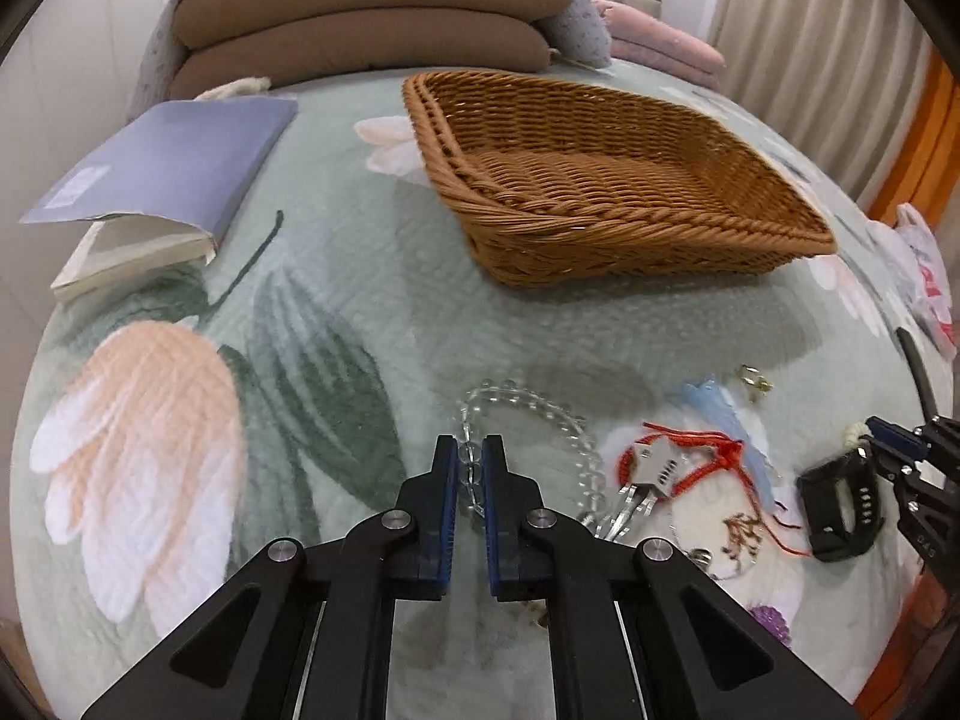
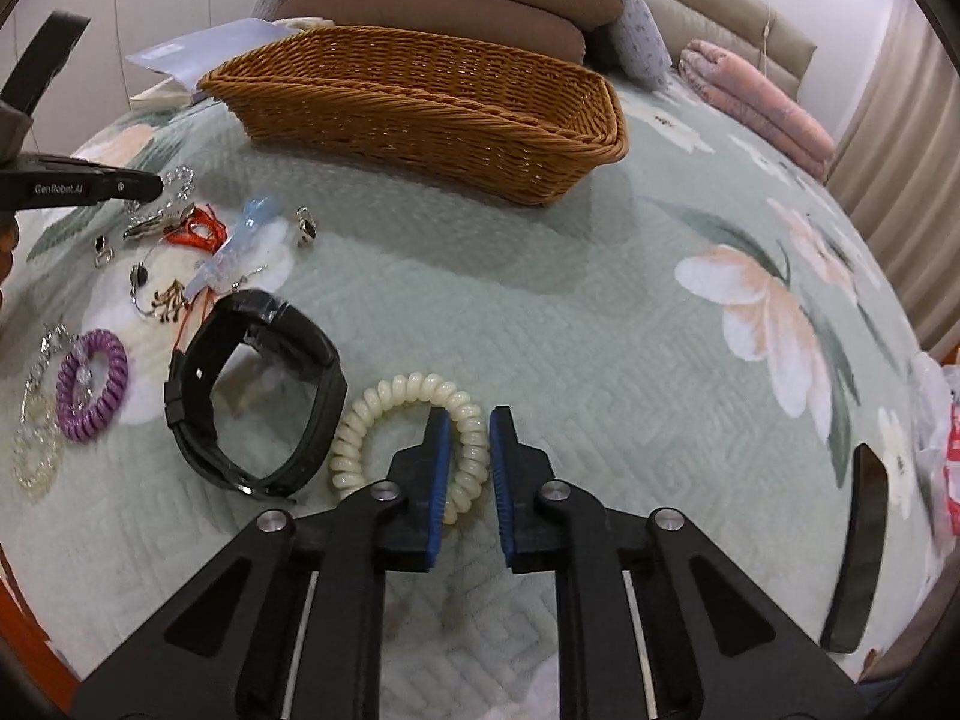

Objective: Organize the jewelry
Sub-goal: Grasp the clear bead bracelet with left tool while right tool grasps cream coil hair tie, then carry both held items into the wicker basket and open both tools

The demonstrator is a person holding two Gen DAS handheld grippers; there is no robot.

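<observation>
My left gripper (image 1: 470,450) is shut on a clear bead bracelet (image 1: 528,405) that lies on the bedspread; the beads sit between its blue pads. My right gripper (image 2: 470,420) straddles the right side of a cream spiral hair tie (image 2: 384,414), jaws partly open, a gap on the right pad. A black watch (image 2: 252,396) stands left of the tie, and it also shows in the left wrist view (image 1: 840,504). A red string bracelet (image 1: 690,456), silver clips (image 1: 624,516) and a purple spiral tie (image 2: 93,384) lie nearby. An empty wicker basket (image 1: 600,228) sits beyond.
A blue book (image 1: 162,174) lies at the far left of the bed. Stacked brown cushions (image 1: 372,18) and a pink folded blanket (image 2: 762,102) are at the back. A black phone (image 2: 855,546) lies right of my right gripper. A plastic bag (image 1: 924,282) sits at the bed's right edge.
</observation>
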